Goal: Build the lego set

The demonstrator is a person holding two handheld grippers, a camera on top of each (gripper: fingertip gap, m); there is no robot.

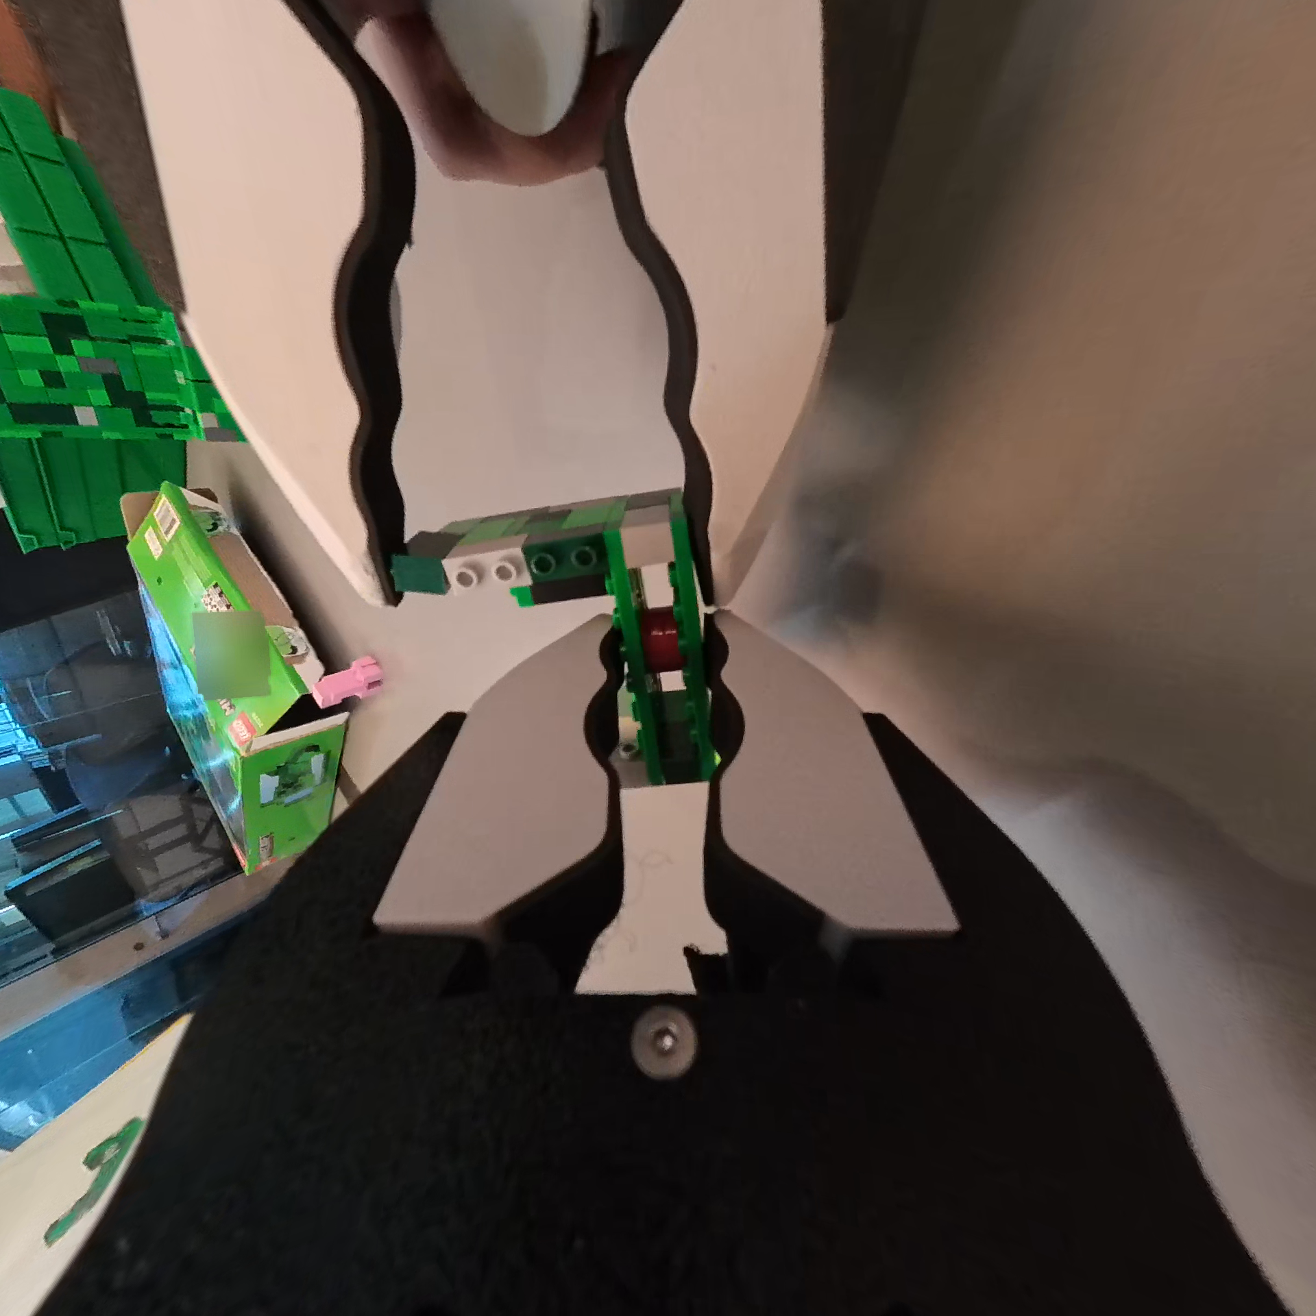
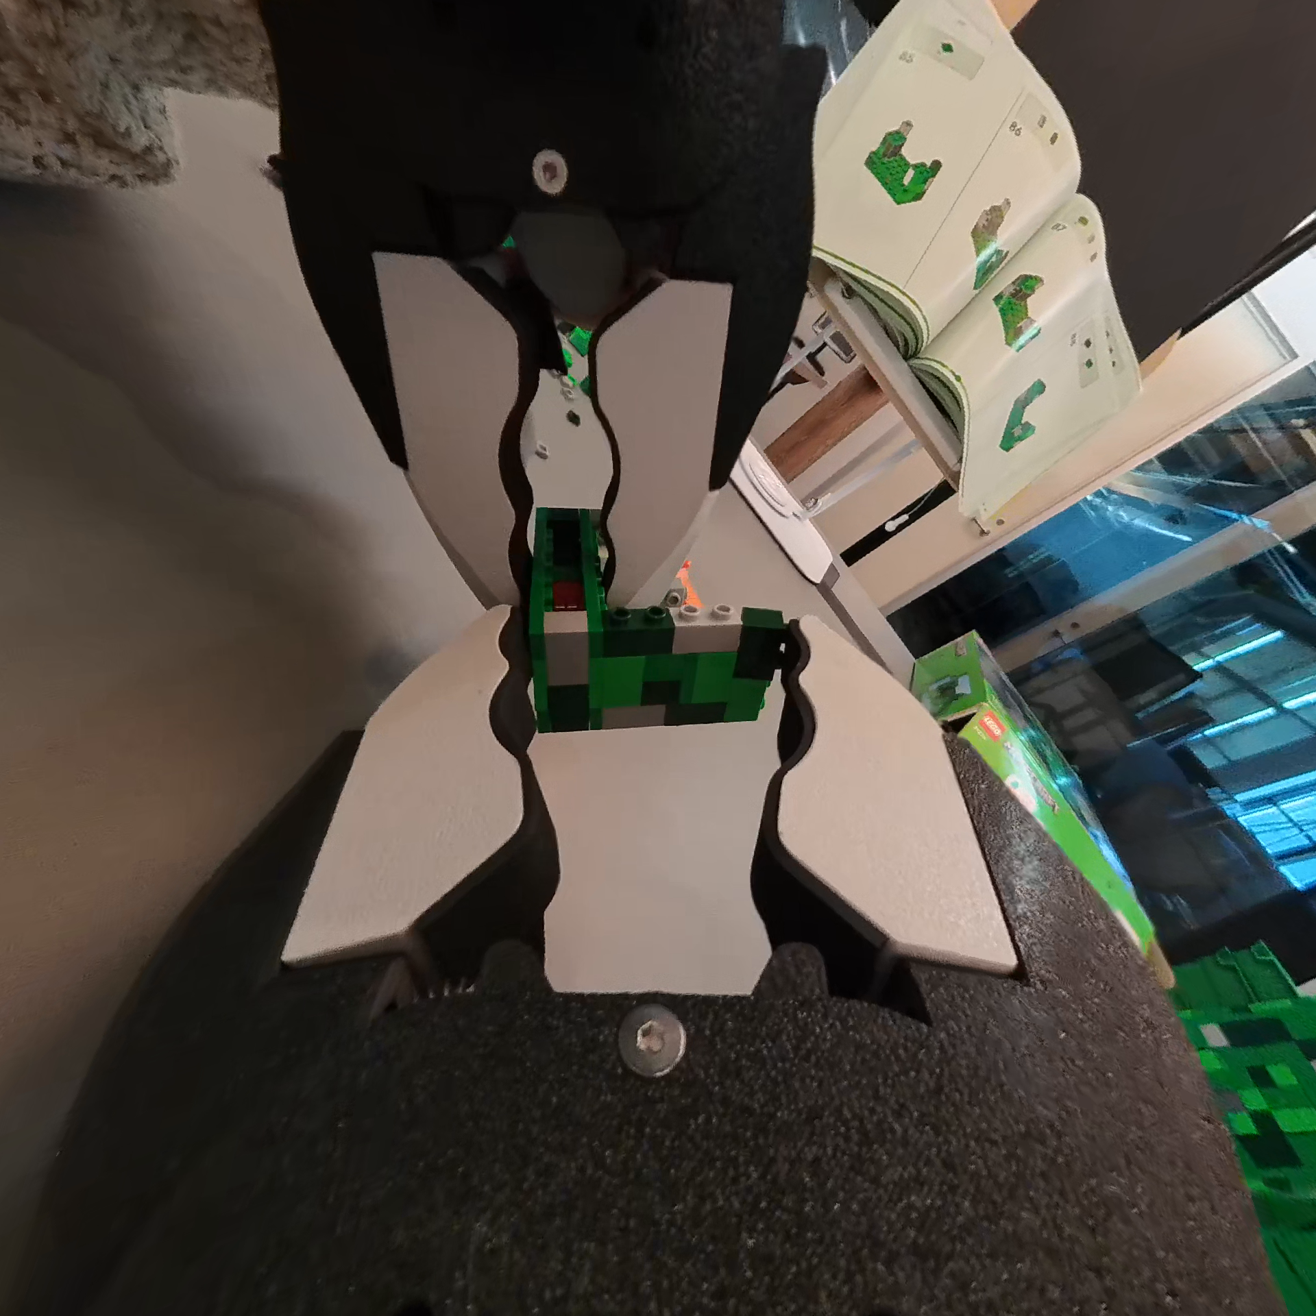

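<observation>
The lego assembly (image 2: 641,676) is glossy moulded plastic with studded tops. The right gripper (image 2: 648,683) has matt pale finger plates on a grainy black body. At two o'clock lies a paper instruction booklet (image 2: 997,235); at four o'clock, a glossy cardboard box (image 2: 1025,790).

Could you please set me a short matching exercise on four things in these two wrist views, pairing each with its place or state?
Things:
1. lego assembly
2. pink piece
3. instruction booklet
4. lego box

Places or states:
A. lying open on a stand
B. lying alone on the white table, beside the box
C. gripped from opposite ends by the left gripper and the right gripper
D. green, tipped on its side with an end flap open

Pairs: 1-C, 2-B, 3-A, 4-D
</observation>
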